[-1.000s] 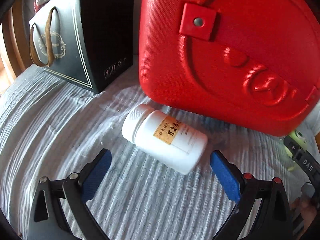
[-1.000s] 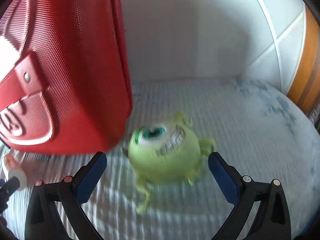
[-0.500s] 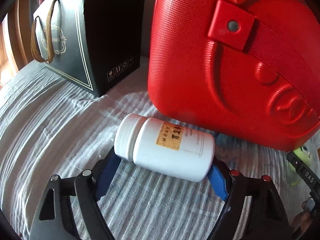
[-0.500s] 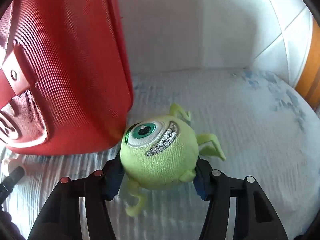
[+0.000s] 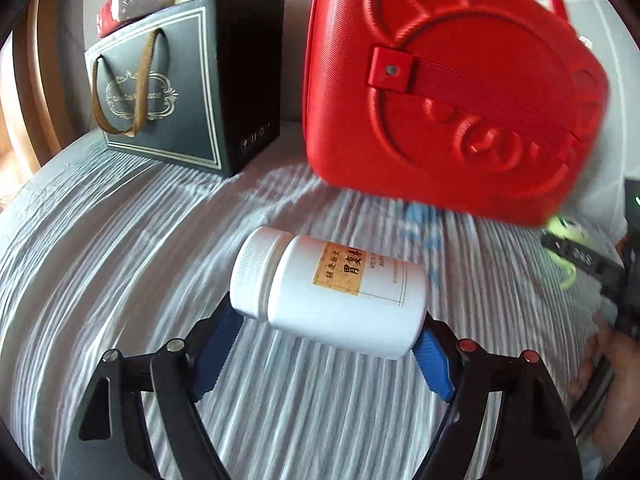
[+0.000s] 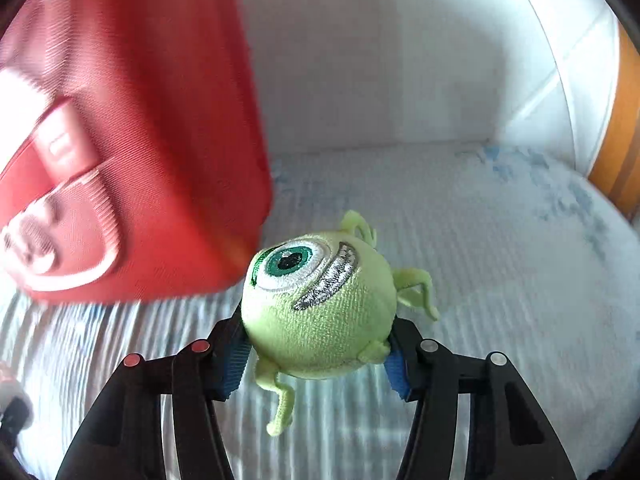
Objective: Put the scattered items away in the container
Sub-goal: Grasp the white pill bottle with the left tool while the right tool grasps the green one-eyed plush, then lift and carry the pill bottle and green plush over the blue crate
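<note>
A ribbed white cloth (image 5: 120,240) covers the surface, with a pale wall behind. In the left view the left gripper (image 5: 326,344) clamps a white bottle (image 5: 332,288) end to end, lifted clear of the cloth; a red case (image 5: 440,92) stands beyond, beside a black bag (image 5: 176,92). In the right view the right gripper (image 6: 316,354) is closing on a green plush (image 6: 316,304), pads pressed into its sides, the case (image 6: 140,140) just to its left. Carry both level and avoid squeezing harder. The case looks closed, though blur hides its seam; nothing shows inside it.
</note>
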The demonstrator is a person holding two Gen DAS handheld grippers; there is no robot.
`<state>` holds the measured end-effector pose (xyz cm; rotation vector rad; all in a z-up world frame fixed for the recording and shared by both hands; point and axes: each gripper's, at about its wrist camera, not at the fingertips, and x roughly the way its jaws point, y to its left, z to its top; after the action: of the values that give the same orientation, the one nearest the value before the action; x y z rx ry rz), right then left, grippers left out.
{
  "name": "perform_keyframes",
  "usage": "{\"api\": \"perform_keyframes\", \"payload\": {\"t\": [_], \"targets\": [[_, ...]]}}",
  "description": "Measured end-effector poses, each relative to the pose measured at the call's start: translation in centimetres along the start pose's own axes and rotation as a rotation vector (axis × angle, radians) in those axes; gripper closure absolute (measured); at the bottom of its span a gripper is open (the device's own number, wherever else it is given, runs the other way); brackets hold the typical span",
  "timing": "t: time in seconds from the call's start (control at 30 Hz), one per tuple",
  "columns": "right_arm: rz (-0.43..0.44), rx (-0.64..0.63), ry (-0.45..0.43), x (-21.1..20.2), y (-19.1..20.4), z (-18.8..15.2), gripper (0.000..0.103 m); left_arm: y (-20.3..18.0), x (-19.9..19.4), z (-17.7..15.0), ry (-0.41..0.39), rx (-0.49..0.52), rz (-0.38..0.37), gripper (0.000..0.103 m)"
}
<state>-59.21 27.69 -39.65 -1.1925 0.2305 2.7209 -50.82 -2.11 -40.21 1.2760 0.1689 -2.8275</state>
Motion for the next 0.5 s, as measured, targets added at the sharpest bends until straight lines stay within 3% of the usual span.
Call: {"api": "perform_keyframes", "payload": {"t": [0.2,0.3,0.5], "targets": [[0.018,-0.002,0.050,-4.3,2.4,-2.5,0.047,1.7,-4.3,-2.1,0.001,0.030,-0.016,0.023],[0.021,0.004,0.073,-7.4,3.2,-3.6,0.047,2.3,-6.0,-1.7,-0.003,0.035,-0.031,0.023],[0.030,0.024,0.106,-15.0,4.0,-6.0,0.047,3.0,-13.7,-1.4,-0.008,0.063,-0.061,0.023]]}}
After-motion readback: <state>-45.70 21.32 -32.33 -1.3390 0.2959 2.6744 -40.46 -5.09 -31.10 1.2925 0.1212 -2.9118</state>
